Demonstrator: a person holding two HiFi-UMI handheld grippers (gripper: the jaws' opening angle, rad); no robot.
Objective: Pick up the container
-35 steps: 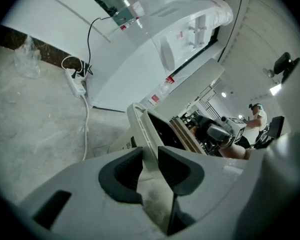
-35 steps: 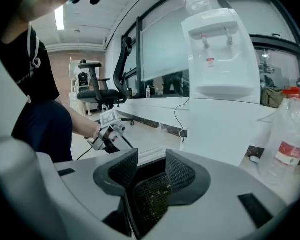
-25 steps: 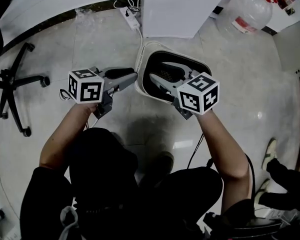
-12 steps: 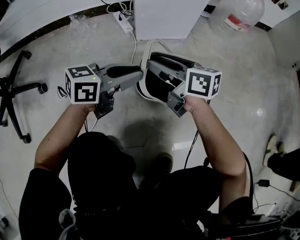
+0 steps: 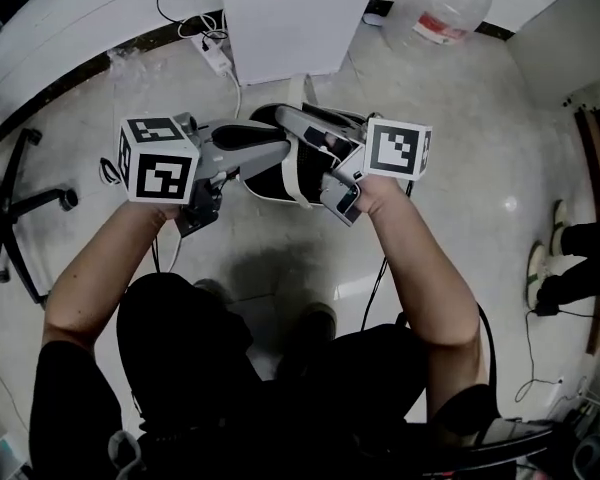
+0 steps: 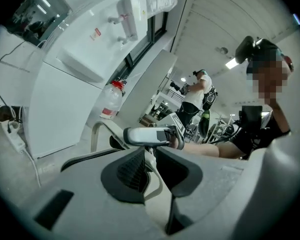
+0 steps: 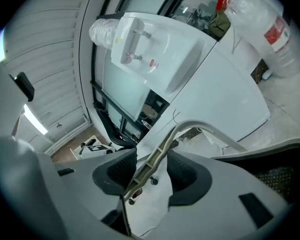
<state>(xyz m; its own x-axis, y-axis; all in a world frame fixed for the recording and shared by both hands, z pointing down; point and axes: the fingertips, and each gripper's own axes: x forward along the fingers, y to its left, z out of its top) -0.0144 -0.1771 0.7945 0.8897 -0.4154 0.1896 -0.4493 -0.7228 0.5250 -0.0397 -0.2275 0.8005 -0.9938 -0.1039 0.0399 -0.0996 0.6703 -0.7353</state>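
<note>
The container (image 5: 272, 182) is a white bin with a black liner, off the floor and tipped on its side between my two grippers. My left gripper (image 5: 278, 151) grips the near-left rim. In the left gripper view the thin rim wall (image 6: 102, 129) runs in between the pads of the left gripper (image 6: 151, 169), whose jaws have just been closing onto it. My right gripper (image 5: 295, 131) holds the opposite rim. In the right gripper view the ribbed rim (image 7: 160, 151) slants between the pads of the right gripper (image 7: 152, 171); those jaws have just been widening but still touch it.
A white cabinet (image 5: 280, 18) stands just beyond the bin, with a large water bottle (image 5: 445, 3) to its right and a power strip (image 5: 215, 56) with cables to its left. An office chair base (image 5: 20, 218) is at far left. Another person's feet (image 5: 570, 258) are at right.
Both grippers have risen with the container, which has left the floor and tipped from mouth-up onto its side. The right gripper has rolled.
</note>
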